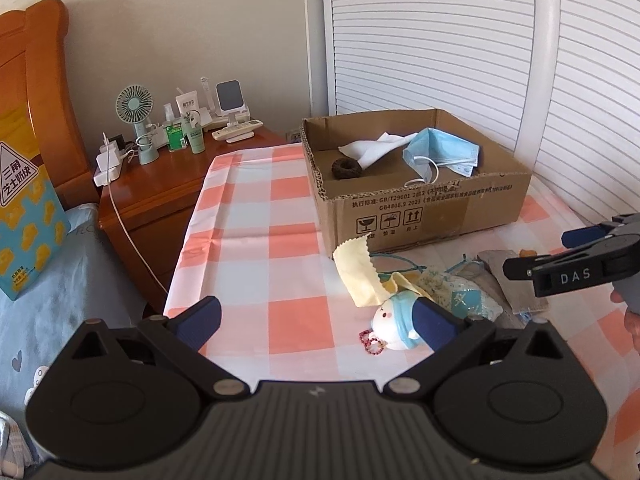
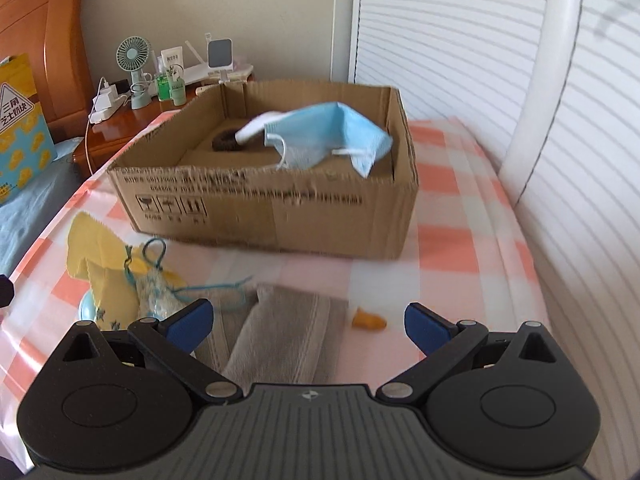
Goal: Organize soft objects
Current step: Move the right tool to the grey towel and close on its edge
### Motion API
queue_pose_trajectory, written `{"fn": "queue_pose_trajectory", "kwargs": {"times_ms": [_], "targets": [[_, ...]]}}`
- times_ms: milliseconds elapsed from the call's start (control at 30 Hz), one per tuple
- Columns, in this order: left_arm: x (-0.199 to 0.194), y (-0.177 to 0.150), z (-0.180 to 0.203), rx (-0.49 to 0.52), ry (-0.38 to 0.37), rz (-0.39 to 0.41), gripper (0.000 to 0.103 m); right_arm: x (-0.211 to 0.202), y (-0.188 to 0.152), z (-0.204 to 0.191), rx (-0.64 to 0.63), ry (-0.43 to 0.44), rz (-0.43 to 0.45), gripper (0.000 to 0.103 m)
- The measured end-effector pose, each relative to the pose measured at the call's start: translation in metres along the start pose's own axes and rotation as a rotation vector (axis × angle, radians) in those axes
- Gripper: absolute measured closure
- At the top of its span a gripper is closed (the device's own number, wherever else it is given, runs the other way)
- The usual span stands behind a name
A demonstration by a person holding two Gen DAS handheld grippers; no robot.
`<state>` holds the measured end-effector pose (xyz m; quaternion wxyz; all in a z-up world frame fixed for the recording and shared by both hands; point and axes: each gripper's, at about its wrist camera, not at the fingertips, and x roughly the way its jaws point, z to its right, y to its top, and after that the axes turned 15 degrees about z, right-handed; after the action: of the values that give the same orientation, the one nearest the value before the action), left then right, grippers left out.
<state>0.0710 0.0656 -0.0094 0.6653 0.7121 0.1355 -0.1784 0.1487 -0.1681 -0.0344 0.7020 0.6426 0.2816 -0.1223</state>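
Note:
A cardboard box [image 1: 432, 216] [image 2: 280, 216] stands on the checked cloth [image 1: 256, 216]. In it lie a blue face mask [image 1: 444, 152] [image 2: 332, 136], a white cloth [image 1: 376, 146] and a brown hair ring [image 1: 347, 168]. In front of the box lie a yellow cloth [image 1: 358, 268] [image 2: 100, 256], a white-and-blue plush toy [image 1: 394, 324], a patterned pouch [image 1: 460, 292] [image 2: 154, 290] and a grey towel [image 2: 284, 332] [image 1: 508, 284]. My left gripper [image 1: 316, 320] is open, its right finger beside the plush. My right gripper [image 2: 308, 320] [image 1: 560, 252] is open above the towel.
A wooden nightstand [image 1: 160, 184] at the left holds a small fan [image 1: 134, 106], bottles and chargers. A bed with a snack bag [image 1: 24, 216] is at far left. White louvred doors [image 1: 440, 40] stand behind. A small orange piece [image 2: 368, 322] lies by the towel.

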Motion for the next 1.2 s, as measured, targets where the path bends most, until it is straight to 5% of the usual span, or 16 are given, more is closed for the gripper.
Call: {"fn": "queue_pose_trajectory", "kwargs": {"times_ms": [167, 300, 400, 800, 1200], "targets": [[0.005, -0.002, 0.004, 0.006, -0.009, -0.013, 0.002, 0.009, -0.010, 0.007, 0.063, -0.002, -0.039, 0.002], [0.011, -0.004, 0.003, 0.007, 0.000, -0.031, 0.002, 0.015, -0.014, 0.004, 0.092, 0.033, -0.063, 0.019], [0.015, -0.006, 0.002, 0.005, 0.002, -0.041, 0.002, 0.018, -0.016, 0.005, 0.124, 0.066, -0.075, 0.020], [0.017, -0.007, 0.008, 0.019, -0.005, -0.052, 0.002, 0.015, -0.020, 0.014, 0.162, 0.104, -0.069, 0.055], [0.008, 0.005, 0.026, 0.054, -0.018, -0.023, 0.002, -0.013, -0.027, 0.016, 0.060, 0.125, -0.100, 0.059]]}}
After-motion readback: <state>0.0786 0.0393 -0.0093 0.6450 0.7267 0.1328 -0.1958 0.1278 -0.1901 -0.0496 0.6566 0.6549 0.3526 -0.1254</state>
